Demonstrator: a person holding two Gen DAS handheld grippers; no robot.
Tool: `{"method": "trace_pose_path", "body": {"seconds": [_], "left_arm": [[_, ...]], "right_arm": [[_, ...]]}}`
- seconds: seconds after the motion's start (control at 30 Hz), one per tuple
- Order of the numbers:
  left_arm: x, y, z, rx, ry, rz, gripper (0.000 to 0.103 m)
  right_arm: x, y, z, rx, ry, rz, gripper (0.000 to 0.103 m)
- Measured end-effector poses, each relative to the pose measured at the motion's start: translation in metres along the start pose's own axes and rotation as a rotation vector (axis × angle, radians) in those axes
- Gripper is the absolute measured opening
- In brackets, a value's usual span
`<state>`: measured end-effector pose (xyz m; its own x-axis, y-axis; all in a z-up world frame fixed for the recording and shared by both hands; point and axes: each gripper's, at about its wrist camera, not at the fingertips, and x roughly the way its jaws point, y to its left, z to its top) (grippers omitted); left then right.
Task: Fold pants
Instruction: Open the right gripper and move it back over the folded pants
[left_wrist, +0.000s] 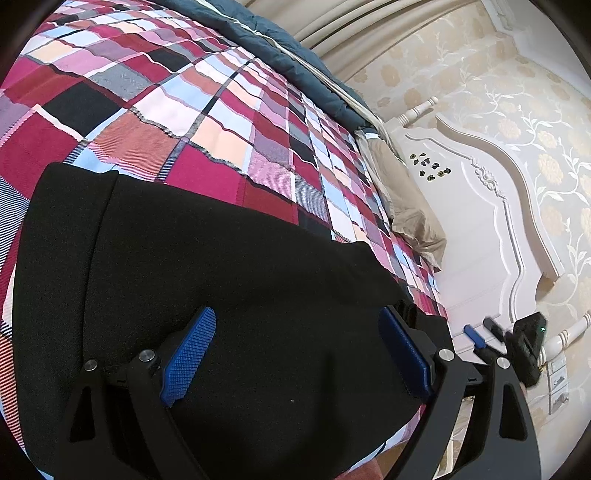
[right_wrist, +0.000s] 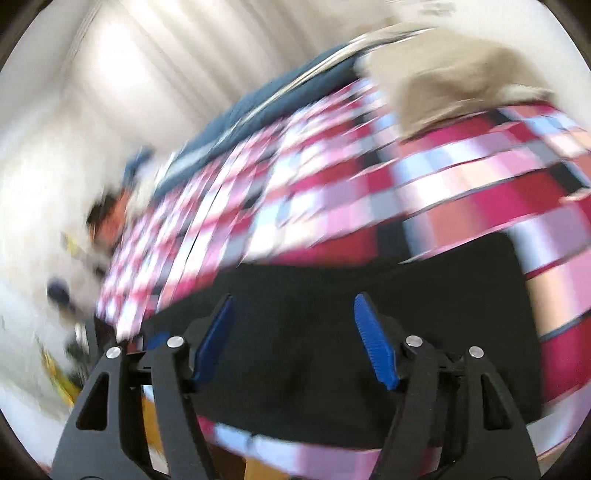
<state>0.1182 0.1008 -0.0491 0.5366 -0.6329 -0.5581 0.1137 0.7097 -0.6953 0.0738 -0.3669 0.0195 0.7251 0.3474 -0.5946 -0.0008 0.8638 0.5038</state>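
Pants (left_wrist: 221, 277) lie folded near the bed's (left_wrist: 166, 110) front edge, bare plaid beyond; left gripper (left_wrist: 295, 354) and right gripper (right_wrist: 295, 339) hover above, jaws apart, empty

I'm seeing open plaid bedspread (left_wrist: 177, 110) lying clear beyond the black pants (left_wrist: 207, 280). A beige pillow (left_wrist: 410, 206) and white headboard (left_wrist: 495, 229) are blocking the right side; a blue quilt (left_wrist: 280, 44) is bordering the far edge
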Motion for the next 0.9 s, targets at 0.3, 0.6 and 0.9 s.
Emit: {"method": "trace_pose_path", "body": {"seconds": [0.3, 0.6, 0.9], "left_arm": [[0.006, -0.006, -0.002, 0.028, -0.006, 0.028, 0.089], [0.009, -0.005, 0.001, 0.038, -0.001, 0.039, 0.091], [0.008, -0.004, 0.001, 0.04, -0.001, 0.038, 0.092]], "right_arm": [[0.026, -0.154, 0.031, 0.254, 0.18, -0.001, 0.066], [0.044, -0.173, 0.019, 0.3, 0.191, 0.121, 0.03], [-0.01, -0.18, -0.027, 0.282, 0.164, 0.196, 0.035]]}}
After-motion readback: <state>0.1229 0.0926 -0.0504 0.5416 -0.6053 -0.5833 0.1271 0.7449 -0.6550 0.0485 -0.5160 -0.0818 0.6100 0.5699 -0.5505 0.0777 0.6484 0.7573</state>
